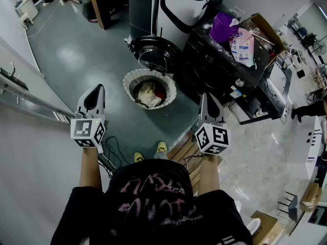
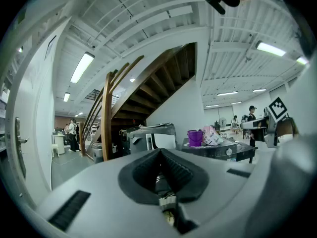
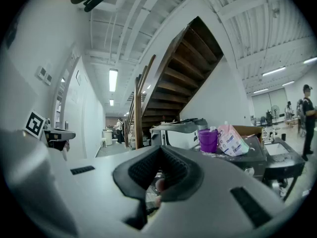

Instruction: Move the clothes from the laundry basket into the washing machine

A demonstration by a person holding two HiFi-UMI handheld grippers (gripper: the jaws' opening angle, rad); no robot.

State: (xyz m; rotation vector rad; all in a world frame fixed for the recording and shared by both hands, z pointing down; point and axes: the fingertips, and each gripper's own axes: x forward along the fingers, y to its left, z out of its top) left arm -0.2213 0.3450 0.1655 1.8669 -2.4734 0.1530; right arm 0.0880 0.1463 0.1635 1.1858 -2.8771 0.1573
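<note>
While closed, left tongs (image 1: 97, 89); right tongs (image 1: 207, 96)

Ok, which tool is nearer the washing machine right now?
Right. The right tool hangs close beside the washing machine; the left tool is on the far side of the laundry basket from it.

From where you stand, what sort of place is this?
Probably an open workshop or lab hall, not a home. A washer and a basket stand on a bare floor near a wooden staircase, with strip lights on a high ceiling.
</note>
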